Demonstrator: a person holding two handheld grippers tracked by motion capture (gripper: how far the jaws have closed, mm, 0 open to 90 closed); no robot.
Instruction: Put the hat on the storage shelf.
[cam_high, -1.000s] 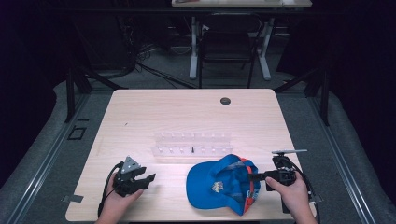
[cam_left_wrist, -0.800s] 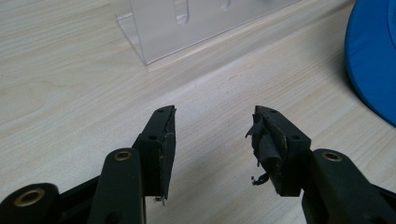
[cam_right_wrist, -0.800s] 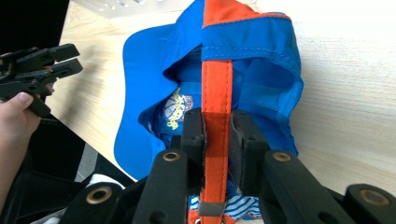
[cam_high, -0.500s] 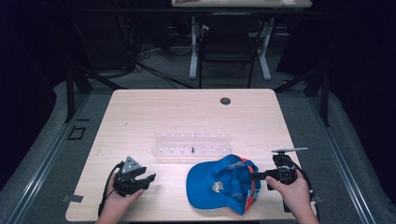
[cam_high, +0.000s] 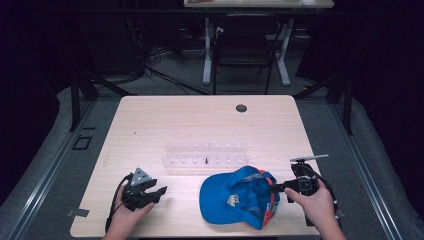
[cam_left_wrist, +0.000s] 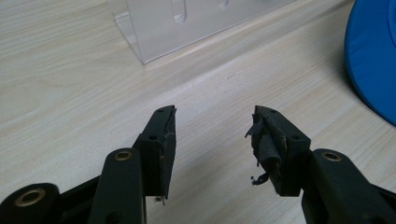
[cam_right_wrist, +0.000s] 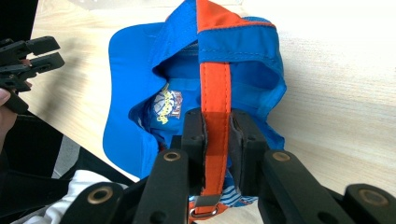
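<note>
Near the front left corner of the bench (cam_high: 150, 120) the left tongs (cam_high: 159, 192) lie low over the wood in a hand (cam_high: 129, 216), tips pointing toward the middle. In the left gripper view the left tongs stand open with bare wood between the two black jaws; the pad on one jaw is frayed, with torn black shreds hanging from it. A black cable loops from this tool toward the front edge.

Farther in, about midway across the bench, stands a clear plastic rack (cam_high: 205, 154), long side parallel to the front edge, with a row of slots; one small dark piece sits in it. Its near corner shows in the left gripper view, just ahead of the open jaws and apart from them.

Right of centre, close to the front edge, lies the blue cap (cam_high: 235, 197), brim toward the left, with a small printed patch on the crown and an orange strap (cam_right_wrist: 215, 84) at its back. The right tongs (cam_high: 274, 188), held in the other hand (cam_high: 316, 206) near the front right corner, are clamped on that strap: in the right gripper view both pads press on the orange band from either side.

A small dark round fitting (cam_high: 241, 108) sits near the far edge, right of centre.
</note>
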